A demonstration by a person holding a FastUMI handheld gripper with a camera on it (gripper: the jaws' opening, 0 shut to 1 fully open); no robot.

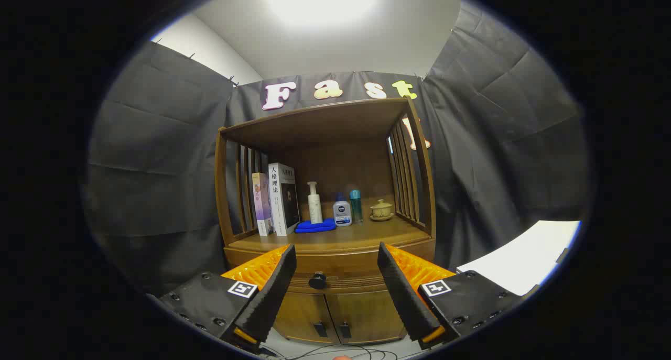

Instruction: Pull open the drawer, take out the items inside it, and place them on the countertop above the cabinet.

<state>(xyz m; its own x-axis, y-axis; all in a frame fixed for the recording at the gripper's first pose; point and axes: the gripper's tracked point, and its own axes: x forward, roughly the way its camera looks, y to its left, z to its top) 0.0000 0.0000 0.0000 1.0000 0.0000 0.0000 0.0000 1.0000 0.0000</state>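
Observation:
A brown wooden cabinet (335,297) stands ahead of me against the booth wall. Its drawer (341,279) is closed, with a round dark knob (317,281) on the front. My gripper (335,263) is open, held a short way in front of the drawer; the knob shows between the two fingers, nearer the left one, and beyond them. The countertop (361,235) lies just above the drawer, under a slatted shelf frame. The inside of the drawer is hidden.
On the countertop stand two books (275,200) at the left, a white pump bottle (314,203) on a folded blue cloth (314,226), a small white-and-blue bottle (342,211), a teal bottle (356,205) and a lidded ceramic cup (381,209). Two lower doors (333,318) sit below the drawer. Cables lie on the floor.

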